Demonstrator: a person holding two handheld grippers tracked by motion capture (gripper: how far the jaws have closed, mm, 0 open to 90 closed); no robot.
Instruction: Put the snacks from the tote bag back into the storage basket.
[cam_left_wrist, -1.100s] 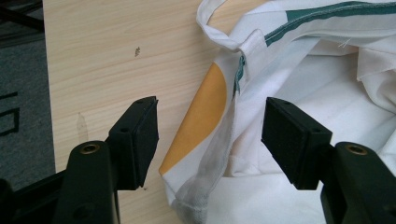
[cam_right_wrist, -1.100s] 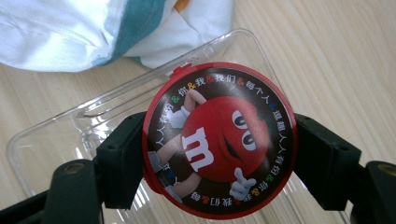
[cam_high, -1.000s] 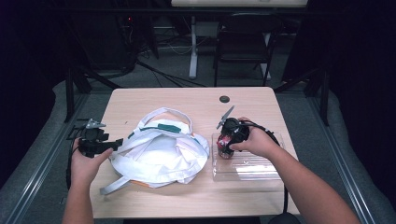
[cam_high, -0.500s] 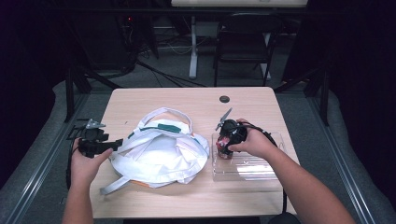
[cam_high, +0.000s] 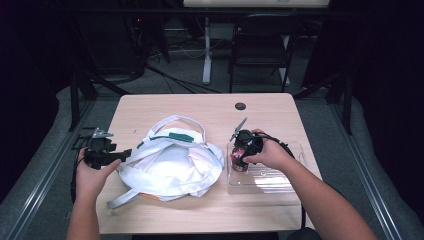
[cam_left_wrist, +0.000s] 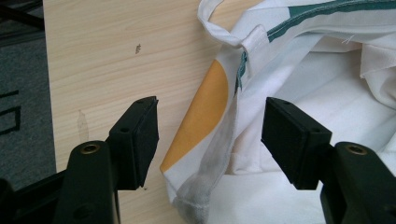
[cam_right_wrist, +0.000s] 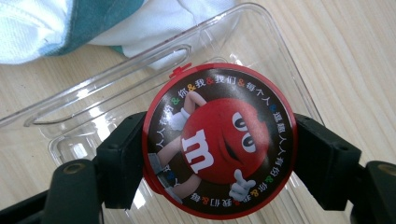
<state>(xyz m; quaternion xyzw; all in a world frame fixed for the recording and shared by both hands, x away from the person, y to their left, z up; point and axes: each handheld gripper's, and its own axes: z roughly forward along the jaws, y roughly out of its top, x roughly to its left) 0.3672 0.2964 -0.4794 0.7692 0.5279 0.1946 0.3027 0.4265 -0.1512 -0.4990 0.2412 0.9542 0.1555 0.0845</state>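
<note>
A white cloth bag (cam_high: 172, 162) with green trim and an orange patch lies crumpled at the table's middle left. My left gripper (cam_high: 125, 152) is open at its left edge. In the left gripper view the jaws straddle the bag's (cam_left_wrist: 327, 84) hem without touching it, and the left gripper (cam_left_wrist: 210, 135) is level with the orange patch. My right gripper (cam_high: 239, 159) is shut on a round red candy tin (cam_high: 239, 164) above the left end of a clear plastic tray (cam_high: 280, 182). The tin's (cam_right_wrist: 219, 140) lid shows a red cartoon figure, and the tray (cam_right_wrist: 261, 37) lies beneath it.
The light wooden table (cam_high: 190, 105) has a black round grommet (cam_high: 240, 106) near its far edge. A dark chair (cam_high: 260, 45) and a white desk leg stand beyond the table. The bag (cam_right_wrist: 46, 23) lies just past the tray's end.
</note>
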